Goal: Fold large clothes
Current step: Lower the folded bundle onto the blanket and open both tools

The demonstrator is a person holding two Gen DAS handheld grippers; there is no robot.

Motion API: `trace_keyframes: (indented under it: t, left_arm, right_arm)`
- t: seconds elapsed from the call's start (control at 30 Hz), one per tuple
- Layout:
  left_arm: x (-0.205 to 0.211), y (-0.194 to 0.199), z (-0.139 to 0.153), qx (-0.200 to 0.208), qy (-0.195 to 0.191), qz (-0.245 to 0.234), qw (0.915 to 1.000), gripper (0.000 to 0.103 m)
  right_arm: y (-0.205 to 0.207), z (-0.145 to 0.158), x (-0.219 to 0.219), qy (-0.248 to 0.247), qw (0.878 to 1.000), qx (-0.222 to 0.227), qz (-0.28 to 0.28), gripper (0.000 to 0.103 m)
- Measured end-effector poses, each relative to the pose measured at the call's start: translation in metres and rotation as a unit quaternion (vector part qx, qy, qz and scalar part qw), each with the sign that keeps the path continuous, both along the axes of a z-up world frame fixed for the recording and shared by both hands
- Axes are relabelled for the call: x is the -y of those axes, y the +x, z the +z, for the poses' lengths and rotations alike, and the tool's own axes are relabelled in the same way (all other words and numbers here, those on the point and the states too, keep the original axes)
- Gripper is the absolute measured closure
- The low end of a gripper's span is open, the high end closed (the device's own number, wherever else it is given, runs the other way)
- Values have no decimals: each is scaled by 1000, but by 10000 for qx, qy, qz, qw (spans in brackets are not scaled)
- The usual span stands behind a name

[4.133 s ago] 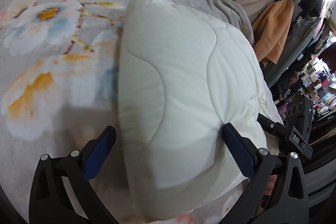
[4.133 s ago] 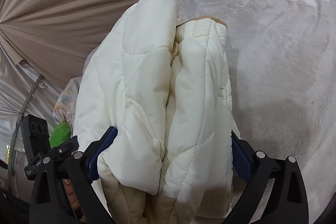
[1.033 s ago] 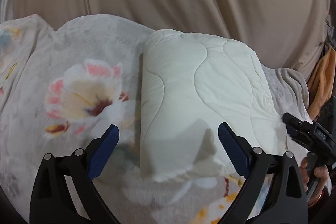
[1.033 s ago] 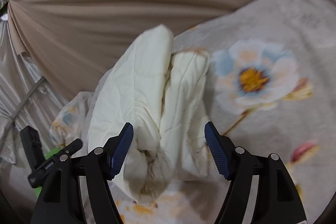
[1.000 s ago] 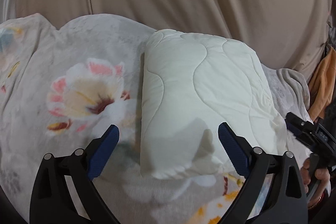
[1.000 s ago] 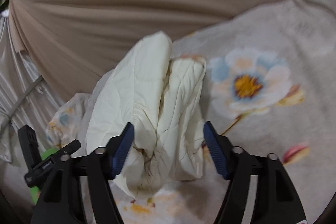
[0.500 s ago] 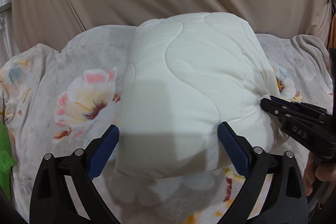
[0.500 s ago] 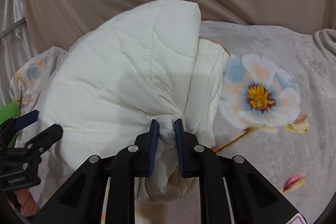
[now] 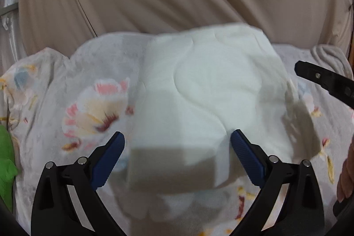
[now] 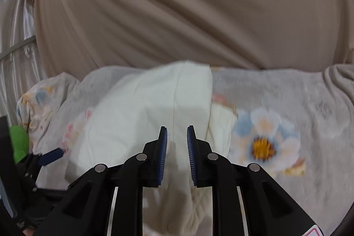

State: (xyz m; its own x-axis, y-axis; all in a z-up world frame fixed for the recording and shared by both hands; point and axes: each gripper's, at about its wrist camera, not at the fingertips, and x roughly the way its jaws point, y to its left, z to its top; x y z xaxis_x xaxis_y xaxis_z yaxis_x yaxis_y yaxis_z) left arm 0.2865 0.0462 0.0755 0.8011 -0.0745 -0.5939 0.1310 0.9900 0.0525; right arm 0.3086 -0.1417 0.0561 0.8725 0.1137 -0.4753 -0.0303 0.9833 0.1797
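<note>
Centrally, puffy quilted cream jacket [image 9: 205,98] folded on fuzzy floral blanket [image 9: 93,103]; left gripper [image 9: 178,147] jaws wide, right gripper [image 10: 176,147] jaws narrow, gripping nothing.

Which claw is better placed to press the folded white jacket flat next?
Probably the left claw: it is open wide, straddling the near edge of the folded white jacket on the floral blanket. The right claw is nearly closed, holds nothing, and sits at the jacket's bunched side.

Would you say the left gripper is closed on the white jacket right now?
No, the left gripper stands wide open, its blue fingers apart on either side of the folded white jacket.
</note>
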Motion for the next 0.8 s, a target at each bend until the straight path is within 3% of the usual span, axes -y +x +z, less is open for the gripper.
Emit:
trace_keyframes:
  t: [0.07,0.17,0.27,0.37,0.43,0.6,0.7,0.8]
  left_arm:
    - [-9,8,22,266,-196,163,9993,8]
    - [-15,33,38,352,-392,334,9981,7]
    - [-8,66,26,54,-379,278,9989,7]
    - [0,86,0,-105,-374,133,9992,5]
    - [3,87,-3,-61,-257,257,9993,5]
    - [3,74,-2,-16,-51,302,9995,5]
    - [4,63,-1,54,53,281,9996,6]
    - [10,50,0,60,63,200,9998,6]
  right_arm:
    - [21,9,4,148,9999,-8,-48,87]
    - [64,5,9,341,9992,-198,-95,87]
    - [105,-35,12,44,9965,-742,-377,90]
    - [116,-64,30,363,9943,-882,-484,91]
    - [114,-65,43,831,9913,-966,-341,91]
    - [52,-26,46,891,9948,-474,-129,89]
    - [7,-22,33,452,9982,-398,-16,89]
    - [3,-55,12,-392,9956,-843,-101,89]
